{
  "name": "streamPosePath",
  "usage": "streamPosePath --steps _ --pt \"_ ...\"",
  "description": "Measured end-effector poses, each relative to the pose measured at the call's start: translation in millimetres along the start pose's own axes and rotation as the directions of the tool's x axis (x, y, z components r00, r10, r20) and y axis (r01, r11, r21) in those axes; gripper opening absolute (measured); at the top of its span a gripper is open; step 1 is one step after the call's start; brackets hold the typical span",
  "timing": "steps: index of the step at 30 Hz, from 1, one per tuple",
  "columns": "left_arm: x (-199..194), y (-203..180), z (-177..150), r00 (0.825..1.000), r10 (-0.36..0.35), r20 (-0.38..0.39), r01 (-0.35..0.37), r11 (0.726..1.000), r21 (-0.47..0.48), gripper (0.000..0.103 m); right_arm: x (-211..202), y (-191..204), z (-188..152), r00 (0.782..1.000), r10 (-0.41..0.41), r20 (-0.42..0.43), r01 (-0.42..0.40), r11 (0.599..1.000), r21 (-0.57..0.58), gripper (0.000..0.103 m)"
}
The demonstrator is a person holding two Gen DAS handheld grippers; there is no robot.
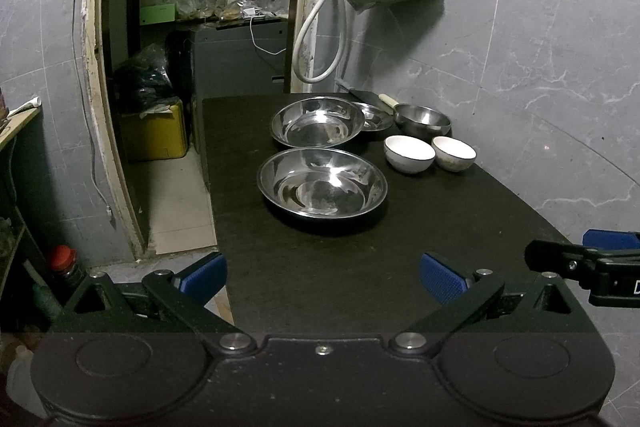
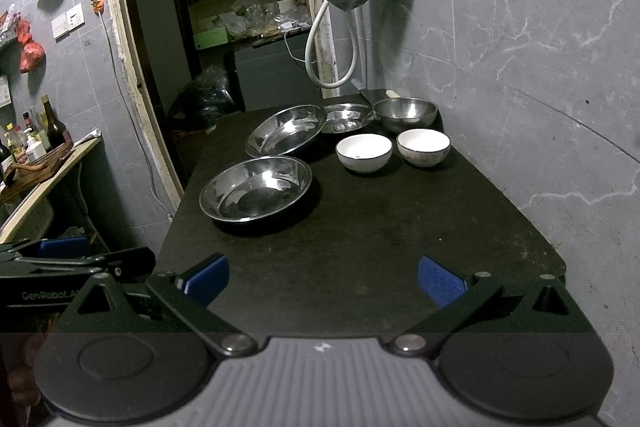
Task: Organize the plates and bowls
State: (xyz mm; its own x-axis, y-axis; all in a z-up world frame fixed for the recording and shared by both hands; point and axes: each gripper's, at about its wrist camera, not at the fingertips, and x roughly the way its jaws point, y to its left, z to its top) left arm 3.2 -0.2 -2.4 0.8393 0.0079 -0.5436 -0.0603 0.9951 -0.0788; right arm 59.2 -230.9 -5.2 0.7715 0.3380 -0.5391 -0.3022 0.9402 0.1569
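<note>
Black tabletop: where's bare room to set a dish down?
Free: the near half of the black tabletop, between the nearest wide steel plate and both open grippers. Also the strip right of the two white ceramic bowls, toward the grey wall. Crowded: the far end, steel dishes packed together.

Tabletop point(image 1: 400, 247) seen as black. Steel plates point(image 1: 322, 183) shown shiny silver; two bowls point(image 1: 409, 153) white w/ dark rim. Gripper pads point(image 1: 442, 277) noted blue, ribbed. Wall point(image 1: 560, 47) grey, marbled w/ white veins.
</note>
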Motion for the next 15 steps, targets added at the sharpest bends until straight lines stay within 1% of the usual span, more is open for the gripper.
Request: streamPosePath --steps 15 --pt "0.2 0.0 -0.2 1.000 0.001 -0.001 -0.001 1.000 0.001 0.102 0.7 -0.1 1.2 1.000 -0.001 0.003 0.001 1.000 0.001 0.103"
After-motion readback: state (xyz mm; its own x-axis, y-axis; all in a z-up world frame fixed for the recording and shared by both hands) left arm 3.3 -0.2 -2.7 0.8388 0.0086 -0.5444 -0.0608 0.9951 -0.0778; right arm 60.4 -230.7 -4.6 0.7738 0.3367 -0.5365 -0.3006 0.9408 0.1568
